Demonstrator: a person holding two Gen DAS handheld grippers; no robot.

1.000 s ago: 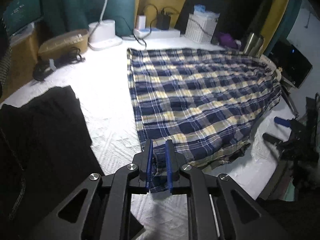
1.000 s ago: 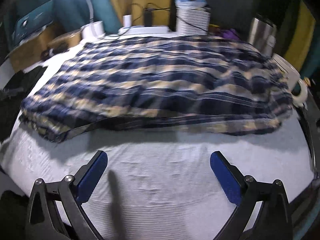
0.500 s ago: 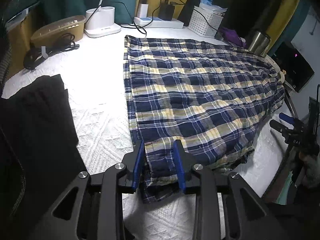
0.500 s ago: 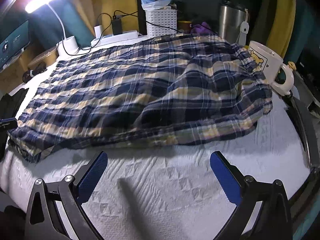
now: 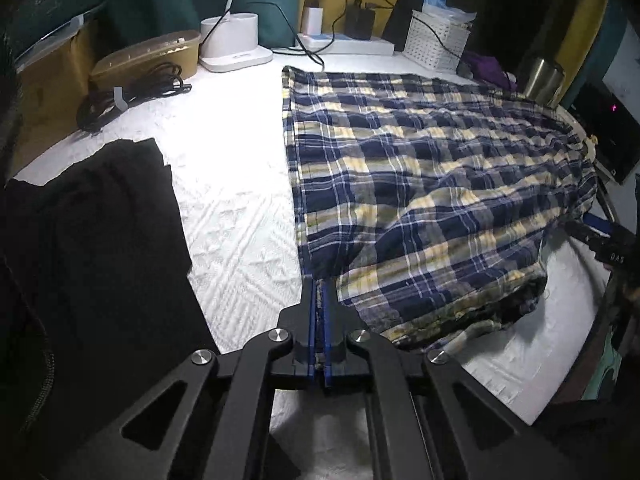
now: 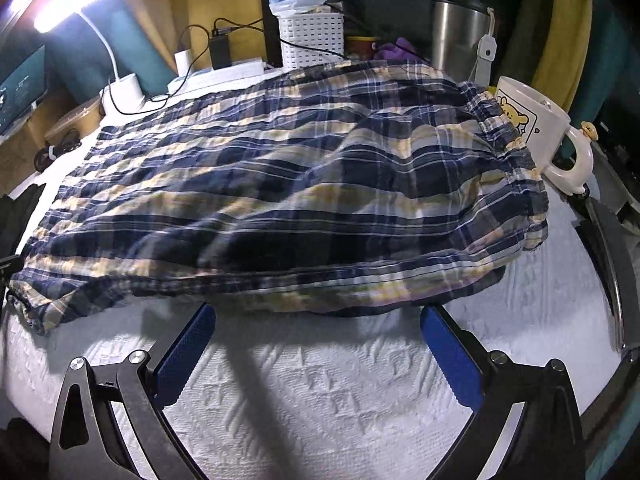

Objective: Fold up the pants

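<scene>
Navy, yellow and white plaid pants (image 5: 420,184) lie spread across the white textured cover (image 5: 240,208). My left gripper (image 5: 319,286) is at their near left corner. Its jaws are closing to a narrow slit, and the blue pads pinch the hem fabric between them. In the right wrist view the pants (image 6: 280,184) fill the middle, waistband bunched at the right. My right gripper (image 6: 319,314) stands wide open just in front of the near folded edge. One blue pad (image 6: 188,352) sits on each side and nothing is between them.
A black garment (image 5: 92,240) lies left of the pants. A white bear mug (image 6: 536,136) touches the waistband, and a steel tumbler (image 6: 460,36) stands behind it. White basket (image 6: 312,40), power strip (image 5: 348,44), lamp base (image 5: 232,44) and coiled cable (image 5: 128,92) line the back.
The left jaws widened around the pants' near corner, then closed on it. The right gripper came nearer to the pants' near edge and stayed open.
</scene>
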